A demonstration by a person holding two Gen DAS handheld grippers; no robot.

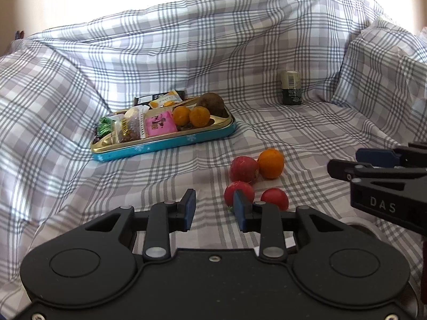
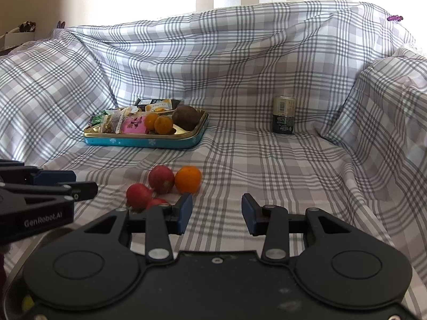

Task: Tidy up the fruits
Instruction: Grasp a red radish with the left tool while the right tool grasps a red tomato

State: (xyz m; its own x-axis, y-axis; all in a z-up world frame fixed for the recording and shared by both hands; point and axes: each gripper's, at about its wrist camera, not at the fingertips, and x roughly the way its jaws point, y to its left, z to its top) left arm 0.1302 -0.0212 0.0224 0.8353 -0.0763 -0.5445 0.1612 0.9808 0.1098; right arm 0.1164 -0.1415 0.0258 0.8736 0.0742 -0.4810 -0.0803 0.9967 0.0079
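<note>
Both the left gripper [image 1: 214, 209] and right gripper [image 2: 216, 213] hover slightly parted, empty; ahead, round fruits [image 1: 244, 170] could roll off on soft cloth [image 1: 307, 138] if nudged.

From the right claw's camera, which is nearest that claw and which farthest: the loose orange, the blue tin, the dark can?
1. Orange: just ahead of the right claw, slightly left.
2. Can: farther back, right.
3. Tin: back left; close to the can's range, hard to call.

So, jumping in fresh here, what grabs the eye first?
The loose fruit cluster on the plaid sheet, just ahead of both grippers: three red fruits and an orange. Behind it to the left sits a teal tin tray crowded with snack packets, two small oranges and a brown fruit.
</note>
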